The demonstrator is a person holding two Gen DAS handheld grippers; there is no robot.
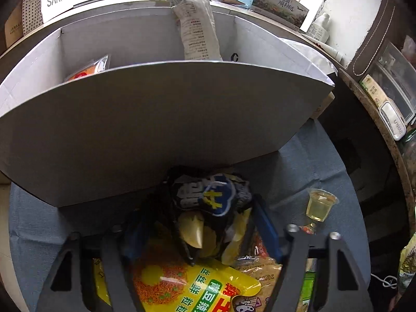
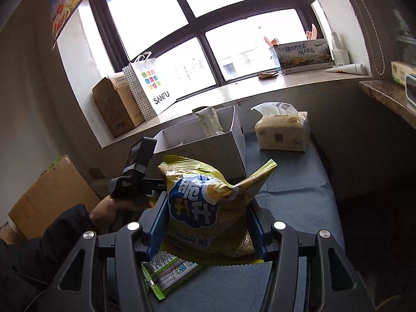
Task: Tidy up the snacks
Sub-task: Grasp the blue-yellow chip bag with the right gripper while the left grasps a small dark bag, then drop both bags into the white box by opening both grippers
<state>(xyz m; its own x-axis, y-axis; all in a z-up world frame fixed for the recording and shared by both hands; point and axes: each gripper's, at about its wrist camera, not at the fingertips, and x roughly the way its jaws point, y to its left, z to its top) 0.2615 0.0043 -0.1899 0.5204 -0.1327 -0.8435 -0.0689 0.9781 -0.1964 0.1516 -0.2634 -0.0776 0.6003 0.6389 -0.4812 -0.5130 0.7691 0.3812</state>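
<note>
In the left wrist view a dark chip bag (image 1: 208, 202) with a blue cloud logo lies on the blue cloth against the white box (image 1: 156, 119). My left gripper (image 1: 200, 215) points down over it, open, with a finger on each side and a gap at the left pad. A yellow noodle-snack bag (image 1: 182, 280) lies under the fingers. In the right wrist view my right gripper (image 2: 208, 202) is shut on a yellow chip bag (image 2: 208, 208), held up above the table in front of the white box (image 2: 208, 150). A green packet (image 2: 166, 273) lies beneath it.
The box holds a tall white packet (image 1: 196, 31) and an orange packet (image 1: 88, 70). A jelly cup (image 1: 321, 204) stands right of the left fingers. A tissue pack (image 2: 283, 132) sits right of the box. A person's hand (image 2: 104, 210) grips the left tool. Boxes and a paper bag (image 2: 150, 88) line the windowsill.
</note>
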